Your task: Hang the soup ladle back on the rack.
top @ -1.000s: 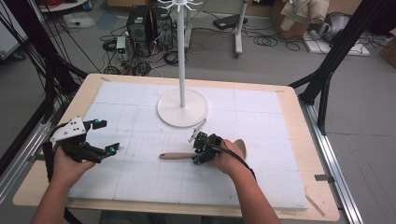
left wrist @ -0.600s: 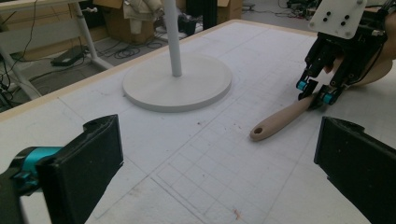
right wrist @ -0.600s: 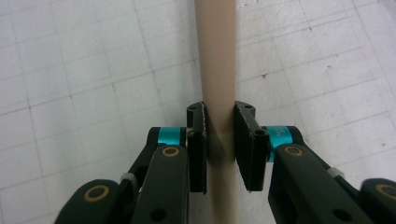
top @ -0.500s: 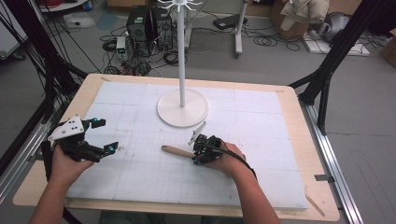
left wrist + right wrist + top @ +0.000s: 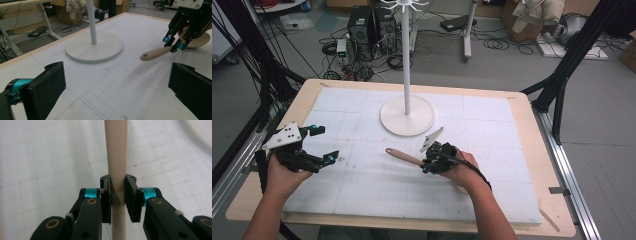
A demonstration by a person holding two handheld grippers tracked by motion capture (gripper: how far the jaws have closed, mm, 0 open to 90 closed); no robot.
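No legible text; right hand-held gripper (image 5: 117, 200) clamps wooden handle (image 5: 116, 157).

Lab / robotics data-collection room, not a home. Evidence: wooden counter (image 5: 539, 165) w/ white gridded mat (image 5: 482, 165) on top, black metal rig struts (image 5: 569, 65) at its corners, aluminium rails (image 5: 579, 200) along the sides. Bare grey floor (image 5: 602, 120) behind, strewn w/ loose cables (image 5: 497, 44), two black PC towers (image 5: 372, 25) standing on it, cardboard boxes (image 5: 532, 22) at back. White pole stand (image 5: 406, 107) on the mat. Both hands carry instrumented tools w/ trailing cables.
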